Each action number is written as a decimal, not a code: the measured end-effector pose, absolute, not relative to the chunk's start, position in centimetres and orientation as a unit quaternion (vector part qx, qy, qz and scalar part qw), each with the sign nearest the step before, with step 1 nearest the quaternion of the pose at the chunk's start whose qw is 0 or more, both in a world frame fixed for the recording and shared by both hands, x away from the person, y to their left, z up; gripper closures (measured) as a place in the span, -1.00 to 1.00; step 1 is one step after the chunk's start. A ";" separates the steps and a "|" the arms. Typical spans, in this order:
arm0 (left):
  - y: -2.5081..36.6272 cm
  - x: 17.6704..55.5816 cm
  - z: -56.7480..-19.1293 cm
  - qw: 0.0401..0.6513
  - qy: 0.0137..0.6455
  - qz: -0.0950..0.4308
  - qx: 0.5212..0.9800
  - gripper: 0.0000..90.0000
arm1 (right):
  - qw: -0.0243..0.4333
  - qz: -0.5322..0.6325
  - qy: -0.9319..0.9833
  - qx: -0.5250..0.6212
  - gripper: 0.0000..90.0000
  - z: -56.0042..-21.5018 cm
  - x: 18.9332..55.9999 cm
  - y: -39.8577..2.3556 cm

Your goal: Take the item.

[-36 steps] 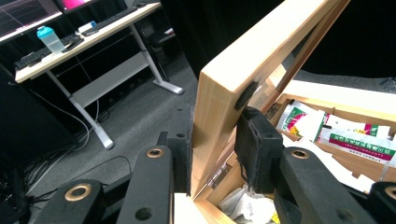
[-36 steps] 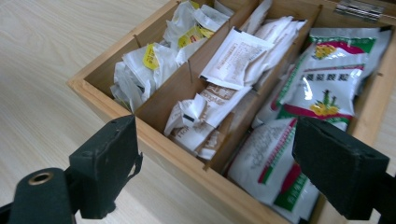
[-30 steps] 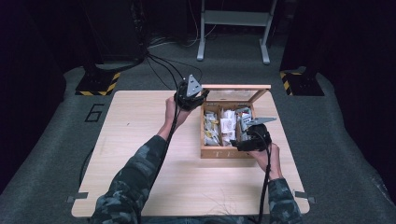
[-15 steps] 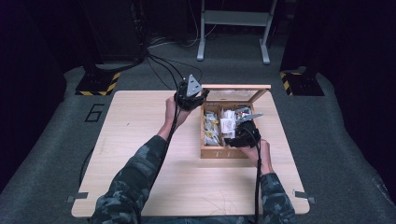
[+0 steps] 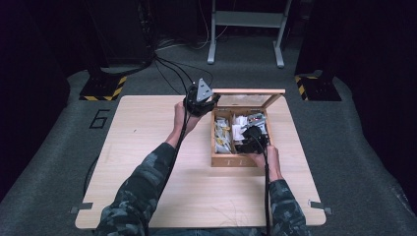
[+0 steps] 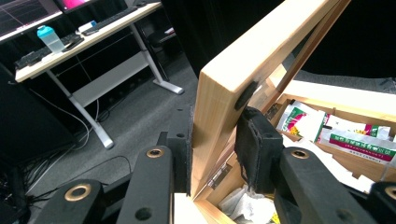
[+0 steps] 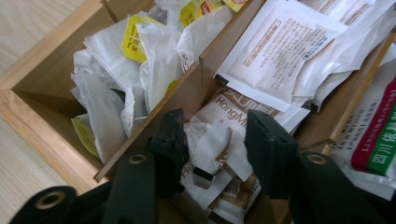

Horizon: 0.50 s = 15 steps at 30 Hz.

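- Wooden tea box (image 5: 235, 161) sits on the right half of a pale wooden table (image 5: 147, 147), seen from above, with its glass-paned lid (image 5: 248, 92) raised upright at the far edge.
- Left gripper (image 5: 199, 98), held at the lid's left corner, clasps the wooden lid frame (image 6: 233, 70); in the left gripper view one jaw lies flat against the frame's outer face, while the other pad (image 6: 254, 149) sits on the inner side, touching or very nearly so.
- Right gripper (image 5: 253, 137) hangs low over the box's middle compartment, its jaws parted and holding nothing.
- Between those jaws in the right gripper view lies a white and brown sachet (image 7: 219, 140), crumpled, printed with brown lettering, on top of others like it.
- Loose tea bags (image 7: 135, 60) with yellow tags fill the compartment beyond the wooden divider (image 7: 187, 88); flat white packets (image 7: 275, 51) lie further along, and a red and green one (image 7: 378, 144) in the next section.
- Judgement: the step looks like picking one sachet while the lid is kept open.
- To do it well, lower the jaws straight around a raised fold of the top sachet, clear of the divider, close gently so only one comes up, and keep the lid grip steady.
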<state>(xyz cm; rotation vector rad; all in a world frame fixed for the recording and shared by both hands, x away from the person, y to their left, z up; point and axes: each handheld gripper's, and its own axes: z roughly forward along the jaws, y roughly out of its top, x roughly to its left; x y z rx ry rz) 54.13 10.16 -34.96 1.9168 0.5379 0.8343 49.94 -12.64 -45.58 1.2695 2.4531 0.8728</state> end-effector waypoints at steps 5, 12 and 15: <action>10.2 54.1 -34.9 0.472 0.219 0.341 0.783 0.50 | 0.122 0.289 0.841 0.442 0.45 -45.7 50.0 -12.4; 10.2 54.2 -34.9 0.472 0.220 0.340 0.783 0.50 | 0.123 0.292 0.843 0.435 0.69 -45.6 49.9 -12.3; 10.2 54.2 -34.9 0.471 0.220 0.340 0.784 0.50 | 0.129 0.296 0.840 0.435 0.87 -45.5 49.7 -12.3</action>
